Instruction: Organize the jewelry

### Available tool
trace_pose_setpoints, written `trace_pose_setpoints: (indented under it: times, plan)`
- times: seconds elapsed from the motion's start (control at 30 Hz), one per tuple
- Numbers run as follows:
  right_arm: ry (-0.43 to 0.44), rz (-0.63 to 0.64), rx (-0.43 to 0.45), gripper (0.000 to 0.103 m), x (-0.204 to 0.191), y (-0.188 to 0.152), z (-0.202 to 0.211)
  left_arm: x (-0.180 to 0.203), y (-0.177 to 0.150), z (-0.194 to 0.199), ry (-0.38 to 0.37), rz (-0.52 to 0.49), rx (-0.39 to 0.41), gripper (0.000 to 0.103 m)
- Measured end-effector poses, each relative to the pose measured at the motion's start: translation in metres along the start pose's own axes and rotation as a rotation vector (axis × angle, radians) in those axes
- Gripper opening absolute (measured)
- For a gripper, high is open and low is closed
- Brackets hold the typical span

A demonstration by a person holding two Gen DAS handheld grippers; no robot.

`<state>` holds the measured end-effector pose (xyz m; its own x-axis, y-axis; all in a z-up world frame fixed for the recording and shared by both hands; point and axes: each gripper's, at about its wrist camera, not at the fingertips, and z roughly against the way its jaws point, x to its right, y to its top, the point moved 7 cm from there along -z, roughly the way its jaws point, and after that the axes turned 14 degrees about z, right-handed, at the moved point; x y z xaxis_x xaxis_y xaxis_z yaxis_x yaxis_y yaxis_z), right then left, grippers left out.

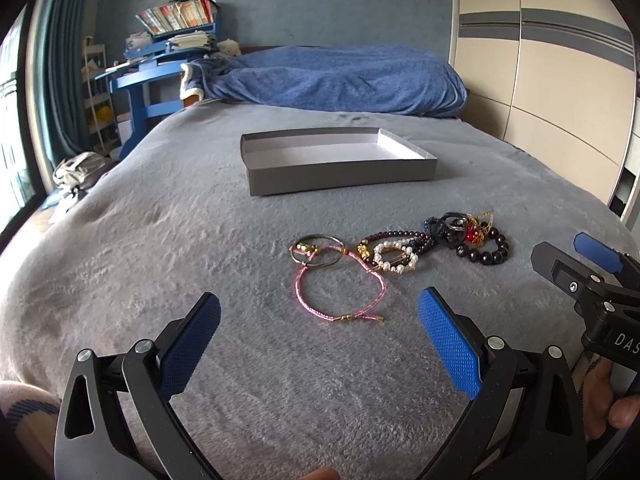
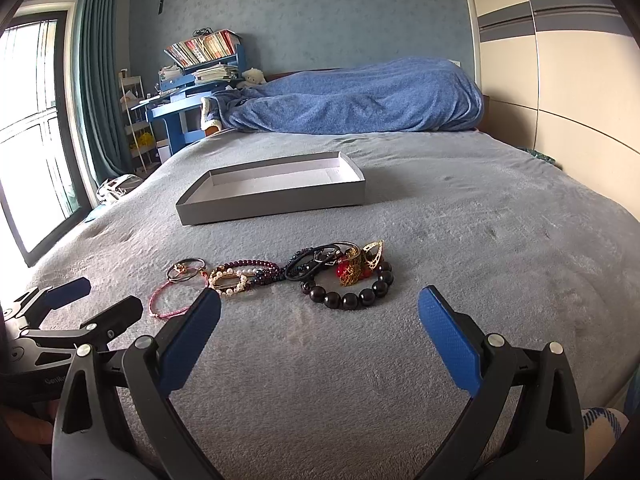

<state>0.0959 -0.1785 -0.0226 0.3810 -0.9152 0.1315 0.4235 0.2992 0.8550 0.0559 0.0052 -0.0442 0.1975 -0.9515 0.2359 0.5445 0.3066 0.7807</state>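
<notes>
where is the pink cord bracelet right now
The pink cord bracelet lies on the grey blanket at the left end of the jewelry row, touching the dark ring bangle, just ahead of the open left gripper.

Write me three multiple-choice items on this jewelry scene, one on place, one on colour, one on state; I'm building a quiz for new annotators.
1. Where does the jewelry lie?
A. inside the box
B. on the blanket, in front of the box
C. on the desk

2. What colour is the cord bracelet?
A. pink
B. green
C. white

3. How do both tongs stand?
A. shut on beads
B. open, holding nothing
C. shut, empty

Key: 1 B, the pieces, such as the black bead bracelet, sit on the grey blanket short of the grey box, whose inside is bare. 2 A, the cord bracelet is pink. 3 B, the left tongs and right tongs gape wide above the blanket.
</notes>
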Motion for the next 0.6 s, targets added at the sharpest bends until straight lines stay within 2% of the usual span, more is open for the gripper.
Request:
trace_pose_setpoints:
  times: [0.5,0.6]
  plan:
    - [0.001,0.0,0.0,0.098,-0.0018,-0.0018,-0.002,-0.002,-0.0015,-0.0001,0.023,0.008,-0.002,0.098]
    - [0.001,-0.001,-0.001,0.098,-0.0017,-0.0018,-0.0021,-0.001,-0.0027,0.0005,0.002,0.016,-0.017,0.098]
